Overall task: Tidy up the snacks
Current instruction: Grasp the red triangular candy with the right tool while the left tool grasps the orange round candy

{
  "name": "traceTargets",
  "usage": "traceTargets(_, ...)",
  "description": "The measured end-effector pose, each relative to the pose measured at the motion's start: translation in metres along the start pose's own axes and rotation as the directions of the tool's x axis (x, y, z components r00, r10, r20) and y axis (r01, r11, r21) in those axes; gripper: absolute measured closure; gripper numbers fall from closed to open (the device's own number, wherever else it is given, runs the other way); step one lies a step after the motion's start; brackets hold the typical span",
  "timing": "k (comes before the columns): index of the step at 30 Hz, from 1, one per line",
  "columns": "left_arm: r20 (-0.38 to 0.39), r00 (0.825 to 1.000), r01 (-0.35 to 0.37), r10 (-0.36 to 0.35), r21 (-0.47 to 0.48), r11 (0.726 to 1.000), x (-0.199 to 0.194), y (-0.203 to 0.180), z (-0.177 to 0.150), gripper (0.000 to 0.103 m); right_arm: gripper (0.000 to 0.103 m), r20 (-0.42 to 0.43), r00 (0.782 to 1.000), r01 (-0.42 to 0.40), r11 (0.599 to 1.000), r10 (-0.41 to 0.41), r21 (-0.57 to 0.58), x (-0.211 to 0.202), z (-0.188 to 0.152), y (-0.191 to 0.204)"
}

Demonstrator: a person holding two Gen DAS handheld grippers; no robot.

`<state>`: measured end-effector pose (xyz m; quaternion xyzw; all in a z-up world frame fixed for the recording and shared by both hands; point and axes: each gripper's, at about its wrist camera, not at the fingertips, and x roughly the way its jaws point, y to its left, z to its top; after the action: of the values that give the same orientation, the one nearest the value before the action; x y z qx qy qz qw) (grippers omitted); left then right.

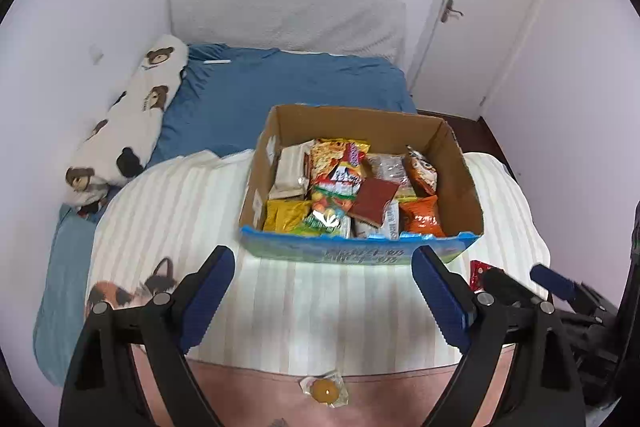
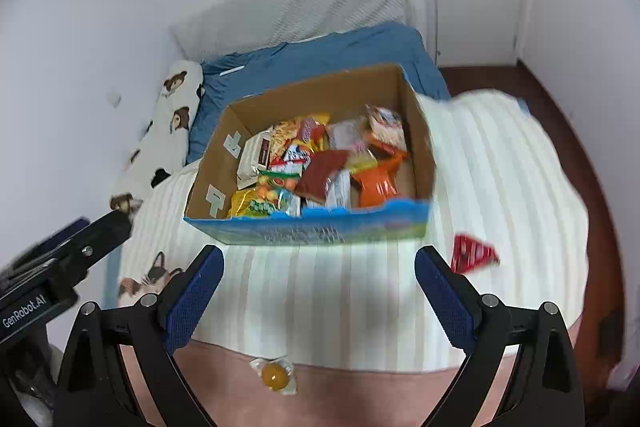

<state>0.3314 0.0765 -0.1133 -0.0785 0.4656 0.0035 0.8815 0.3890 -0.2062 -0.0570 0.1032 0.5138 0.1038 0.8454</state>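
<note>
Sitting on the striped blanket (image 1: 340, 307) ahead of both pairs of fingers, the cardboard box (image 1: 460, 183) is packed with snack packets (image 1: 340, 187): yellow, orange, dark red and white wrappers jumbled together. The left gripper (image 1: 324, 291) has its fingers spread wide with nothing between them; the right gripper (image 2: 320, 291) is spread wide too, also empty. A small red packet (image 2: 474, 253) lies on the blanket beyond the right fingers' right tip. Between and below the fingertips, a wrapped yellow candy (image 2: 275, 375) rests on the pink cover (image 2: 360, 395).
</note>
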Motion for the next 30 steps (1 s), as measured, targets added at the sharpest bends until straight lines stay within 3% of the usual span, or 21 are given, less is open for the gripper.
traceTargets(5,-0.085,0.996,-0.019,0.014,-0.058,0.998,0.025,0.004,-0.037,0.012,0.005,-0.065,0.998,0.027,0.982,-0.015,0.185,0.022,-0.019,-0.072)
traceTargets(9,-0.194,0.98,-0.052,0.032,-0.1,0.994,0.068,0.005,-0.071,0.012,0.005,-0.108,0.993,0.081,0.944,-0.048,0.32,0.053,-0.024,-0.134)
traceTargets(13,-0.275,0.961,-0.08,0.034,-0.161,0.984,0.105,0.009,-0.101,0.012,0.005,-0.147,0.987,0.115,0.911,-0.061,0.395,0.089,-0.023,-0.175)
traceTargets(18,-0.327,0.942,-0.137,0.076,-0.166,0.977,0.133,0.012,-0.118,0.012,0.005,-0.21,0.977,0.139,0.883,-0.047,0.449,0.138,-0.02,-0.204)
traceTargets(21,-0.354,0.93,-0.166,0.098,-0.166,0.972,0.141,0.018,-0.127,0.012,0.014,-0.235,0.97,0.17,0.875,-0.067,0.453,0.161,-0.018,-0.209)
traceTargets(23,-0.372,0.923,-0.176,0.1,-0.176,0.969,0.144,0.025,-0.134,0.012,0.028,-0.223,0.969,0.193,0.877,-0.102,0.441,0.165,-0.017,-0.208)
traceTargets(24,-0.379,0.92,-0.177,0.098,-0.181,0.967,0.145,0.027,-0.137,0.012,0.042,-0.208,0.969,0.21,0.885,-0.133,0.415,0.165,-0.016,-0.205)
traceTargets(30,-0.423,0.905,-0.136,0.039,-0.201,0.97,0.147,0.035,-0.154,0.012,0.048,-0.181,0.973,0.197,0.919,-0.141,0.341,0.158,-0.027,-0.189)
